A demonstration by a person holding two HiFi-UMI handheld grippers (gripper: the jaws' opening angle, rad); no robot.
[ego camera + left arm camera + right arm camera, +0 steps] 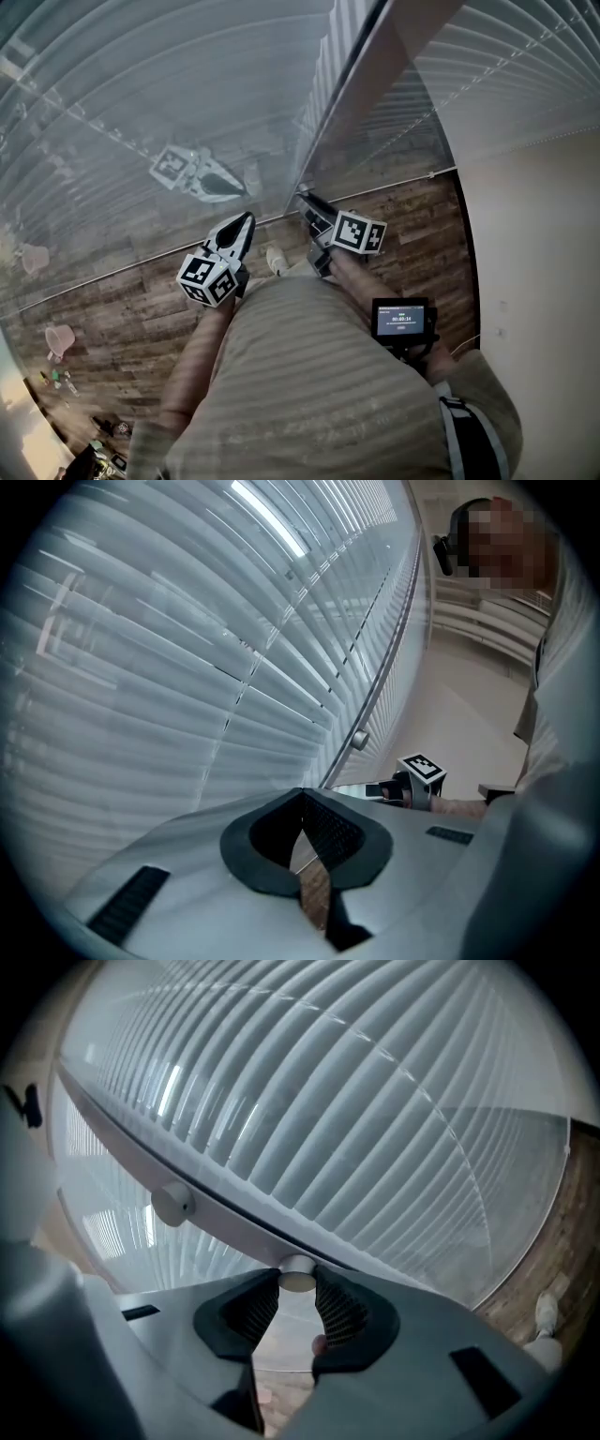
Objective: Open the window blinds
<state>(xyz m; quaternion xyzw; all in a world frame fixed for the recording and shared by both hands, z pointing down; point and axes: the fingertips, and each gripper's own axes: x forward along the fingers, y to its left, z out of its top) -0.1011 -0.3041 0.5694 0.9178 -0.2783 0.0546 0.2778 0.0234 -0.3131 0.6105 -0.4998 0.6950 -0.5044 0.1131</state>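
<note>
Pinching a small white knob (298, 1275) between its pad tips, the right hand-held gripper (298, 1285) sits against the window frame (225, 1208). The jaws stand part-way apart, one pad on each side of the knob. The left hand-held gripper (302, 799) is pressed together on nothing and hangs just beside the glass, near the right one.

The knob is mounted on the frame bar between two panes. A second knob (172, 1204) sits further along the same bar. The blinds (375, 1101) fill both panes down to the wood floor (412, 216), with slats lying nearly flat to the glass and little light passing.

Assessment: the knob is probably the slat control. It looks hard, smooth and round, so it may slip under ribbed pads; grip should be square across its sides, close to the bar. The slats appear thin and light and should offer little resistance. Forcing a stuck control risks damaging the mechanism.
</note>
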